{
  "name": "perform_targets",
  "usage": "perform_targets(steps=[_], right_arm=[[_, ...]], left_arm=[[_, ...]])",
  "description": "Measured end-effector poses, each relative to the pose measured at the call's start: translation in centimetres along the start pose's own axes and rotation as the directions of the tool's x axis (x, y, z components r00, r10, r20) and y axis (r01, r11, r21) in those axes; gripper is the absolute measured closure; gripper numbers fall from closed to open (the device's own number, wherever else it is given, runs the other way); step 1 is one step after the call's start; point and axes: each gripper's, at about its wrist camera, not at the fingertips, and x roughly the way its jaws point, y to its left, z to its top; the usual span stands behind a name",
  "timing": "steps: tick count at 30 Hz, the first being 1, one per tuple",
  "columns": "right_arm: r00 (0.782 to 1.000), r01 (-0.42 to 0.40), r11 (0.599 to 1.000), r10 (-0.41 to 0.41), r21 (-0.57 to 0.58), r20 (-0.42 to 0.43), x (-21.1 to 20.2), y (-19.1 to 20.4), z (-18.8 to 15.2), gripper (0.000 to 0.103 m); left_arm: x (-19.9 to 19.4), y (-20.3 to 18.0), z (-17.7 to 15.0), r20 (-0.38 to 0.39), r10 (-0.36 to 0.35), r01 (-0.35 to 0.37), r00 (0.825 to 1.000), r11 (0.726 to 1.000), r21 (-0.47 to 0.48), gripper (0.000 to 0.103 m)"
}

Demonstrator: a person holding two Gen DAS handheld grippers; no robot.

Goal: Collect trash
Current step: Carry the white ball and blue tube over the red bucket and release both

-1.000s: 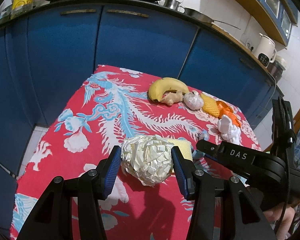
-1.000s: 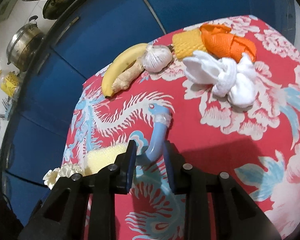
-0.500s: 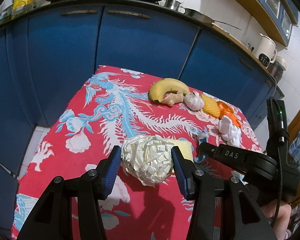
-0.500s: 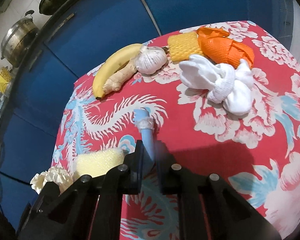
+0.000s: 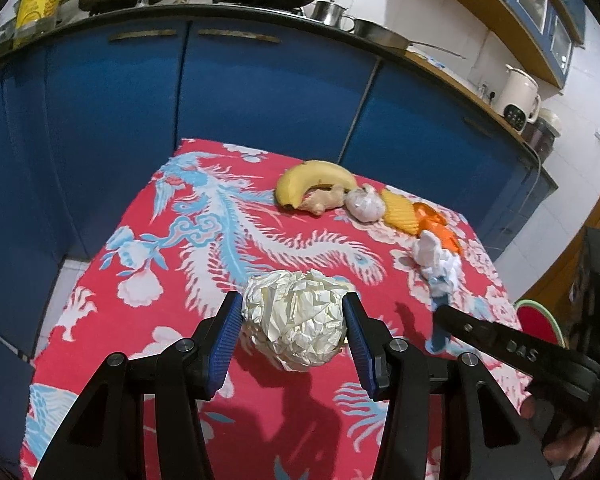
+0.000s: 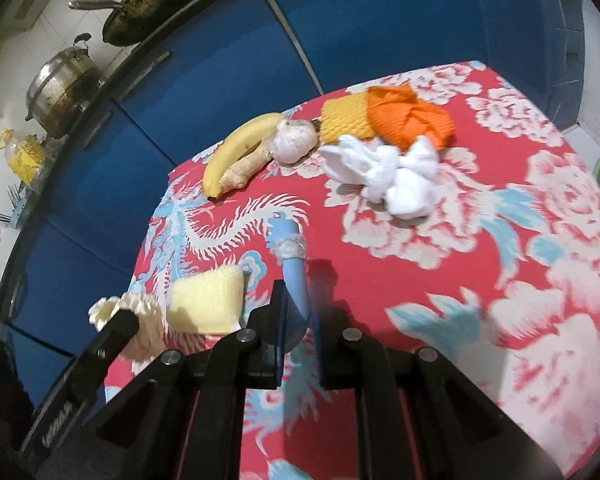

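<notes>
In the left wrist view, the left gripper [image 5: 294,322] has a crumpled foil ball [image 5: 296,320] between its blue pads [image 5: 226,336], both pads pressed to the ball's sides at about half its spread. The ball sits at the centre of the frame over the red floral tablecloth [image 5: 188,240]. Toward one o'clock from it, a banana [image 5: 312,178], a piece of ginger [image 5: 324,202], a garlic bulb [image 5: 364,206], a yellow foam net [image 5: 398,214] and an orange foam net [image 5: 440,226] lie in a row. A white crumpled tissue [image 5: 436,256] lies at two o'clock. At three o'clock the right gripper [image 5: 440,322] reaches in from the frame's edge, a pale blue tube [image 5: 440,322] pinched at its tip. Blue cabinet doors [image 5: 260,92] fill twelve o'clock, with pans on the counter above them.

In the right wrist view, the right gripper [image 6: 298,312] is closed nearly all the way onto the pale blue tube [image 6: 296,272]. The tube sticks out toward twelve o'clock, with a whitish band around it near its far end. A pale yellow sponge [image 6: 206,302] lies on the cloth at nine o'clock from the tube. Beyond it, the foil ball [image 6: 128,312] shows at the left gripper's finger [image 6: 112,340]. The banana [image 6: 236,150] and garlic bulb [image 6: 294,140] lie at eleven to twelve o'clock. The tissue [image 6: 388,172] lies at one o'clock, with the orange foam net [image 6: 408,118] just behind it.
</notes>
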Motion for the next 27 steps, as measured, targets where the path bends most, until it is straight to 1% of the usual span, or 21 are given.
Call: perform_targets(steps=[7, 15, 20, 27], right_arm=[[0.999, 0.018, 1.000, -0.018, 0.012, 0.042, -3.9, -2.3, -0.8, 0.089], [0.993, 0.053, 0.997, -0.059, 0.062, 0.100, -8.2, -6.5, -1.5, 0.089], [0.987, 0.078, 0.992, -0.091, 0.100, 0.129, -10.3, -9.2, -2.0, 0.089], [0.973, 0.120, 0.978, -0.151, 0.173, 0.176, -13.1, -13.3, -2.5, 0.089]], left_arm=[[-0.6, -1.8, -0.2, -0.003, -0.045, 0.045, 0.999, 0.999, 0.024, 0.051], [-0.8, -4.8, -0.5, -0.022, -0.097, 0.098, 0.995, 0.993, 0.068, 0.051], [-0.8, -7.3, -0.7, -0.045, -0.138, 0.142, 0.989, 0.984, 0.106, 0.051], [-0.3, -11.8, -1.4, -0.096, -0.206, 0.220, 0.974, 0.960, 0.171, 0.051]])
